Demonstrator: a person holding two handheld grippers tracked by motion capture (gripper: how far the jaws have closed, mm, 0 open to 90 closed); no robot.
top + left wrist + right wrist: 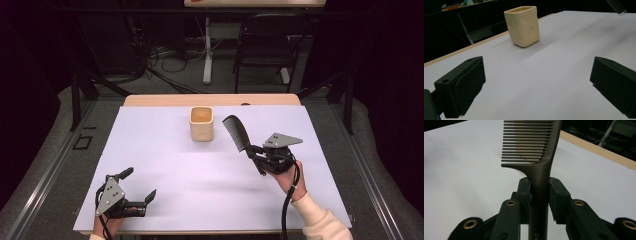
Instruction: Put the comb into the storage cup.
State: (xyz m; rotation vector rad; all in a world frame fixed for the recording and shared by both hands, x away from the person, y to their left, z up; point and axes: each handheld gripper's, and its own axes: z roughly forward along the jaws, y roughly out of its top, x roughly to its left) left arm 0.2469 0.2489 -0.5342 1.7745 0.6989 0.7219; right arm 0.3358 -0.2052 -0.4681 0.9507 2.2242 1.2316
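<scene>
Right gripper point(252, 150) clamps the comb point(236, 131) by its handle, teeth-end angled toward the cup point(201, 123) near the table's far edge; left gripper point(137, 186) open, farther off.

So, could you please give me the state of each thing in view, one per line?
Comb: held up off the table, teeth end raised, handle clamped.
Cup: upright on the table, open top, looks empty.
Right hand-held gripper: shut on the comb.
Left hand-held gripper: open, holding nothing.

The comb point(537, 155) bears pale lettering low on its handle; only "Cre" reads, the rest cut off.
</scene>
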